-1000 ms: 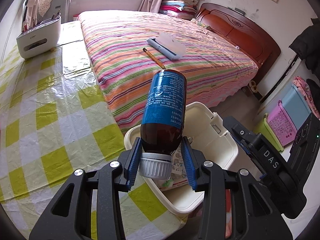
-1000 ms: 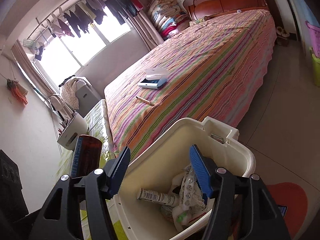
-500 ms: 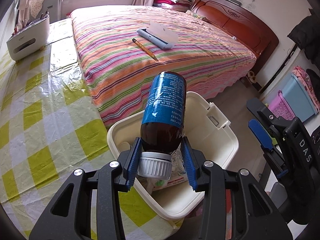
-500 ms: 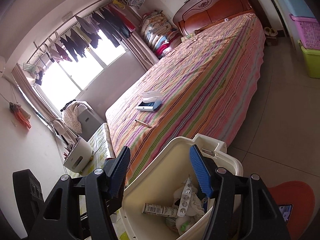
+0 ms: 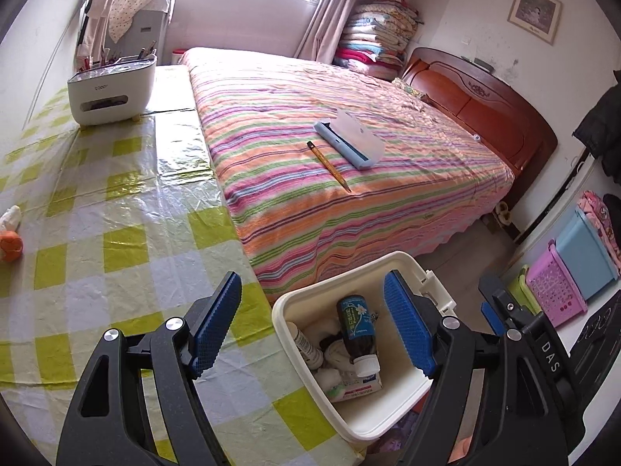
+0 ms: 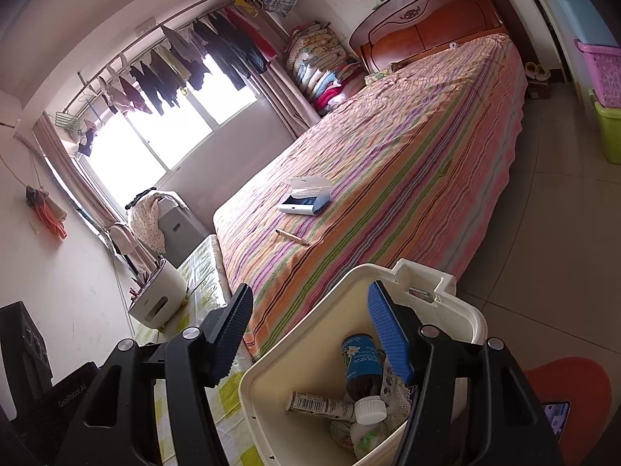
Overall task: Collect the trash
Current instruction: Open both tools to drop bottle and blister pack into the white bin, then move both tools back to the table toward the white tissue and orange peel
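A cream trash bin (image 5: 287, 303) stands off the table's near right corner, beside the bed. Inside it lies a brown bottle with a blue label and white cap (image 5: 357, 330), on a white tube (image 5: 306, 345) and crumpled wrappers. My left gripper (image 5: 312, 326) is open and empty above the bin's left side. My right gripper (image 6: 310, 334) is open and empty above the bin (image 6: 310, 349); the bottle (image 6: 363, 369) and tube (image 6: 320, 404) show below it. An orange and white scrap (image 5: 9, 233) lies at the table's left edge.
The green-checked table (image 5: 97, 233) adjoins a striped bed (image 5: 330, 163) holding a pencil (image 5: 329, 166) and a blue-white case (image 5: 349, 143). A white desk organizer (image 5: 110, 91) stands at the table's far end. Coloured storage boxes (image 5: 574, 272) line the right wall.
My left gripper opened and let go of the brown bottle, which dropped into the bin. The left gripper rose and pulled back. The right gripper stayed open above the bin.
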The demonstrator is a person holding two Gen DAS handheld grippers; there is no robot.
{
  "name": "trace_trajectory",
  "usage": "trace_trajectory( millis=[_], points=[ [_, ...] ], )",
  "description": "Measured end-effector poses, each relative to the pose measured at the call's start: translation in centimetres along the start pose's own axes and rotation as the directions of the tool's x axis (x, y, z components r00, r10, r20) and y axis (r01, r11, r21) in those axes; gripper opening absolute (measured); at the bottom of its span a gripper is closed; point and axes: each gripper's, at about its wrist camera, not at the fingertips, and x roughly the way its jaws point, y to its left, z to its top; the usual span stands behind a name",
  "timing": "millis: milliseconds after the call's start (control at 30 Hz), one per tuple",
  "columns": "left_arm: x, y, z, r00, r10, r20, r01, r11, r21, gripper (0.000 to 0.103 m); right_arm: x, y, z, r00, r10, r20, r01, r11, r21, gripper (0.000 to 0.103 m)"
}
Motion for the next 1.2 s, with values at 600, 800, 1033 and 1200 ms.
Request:
trace_trajectory(
  millis=[600,800,1033,1200],
  points=[
    [-6.5,24.8,3.4,0.962,0.274,0.005,-0.255,0.899,-0.357,0.075,1.7,5.4,-3.7,0.989,0.092,-0.115,-0.106,0.987,-0.12,0.06],
    [-5.5,32.9,3.8,0.929,0.353,-0.109,-0.363,0.82,-0.443,0.075,2.0,7.6,-5.2,0.981,0.121,-0.152,-0.147,0.974,-0.17,0.06],
    [-2.8,36.1,4.7,0.878,0.445,-0.173,-0.477,0.788,-0.389,0.074,2.6,8.8,-6.2,0.975,0.133,-0.176,-0.168,0.964,-0.205,0.06],
    [-0.4,37.1,4.4,0.851,0.47,-0.234,-0.525,0.779,-0.343,0.071,2.8,9.4,-6.8,0.97,0.146,-0.197,-0.189,0.957,-0.221,0.06]
  ],
)
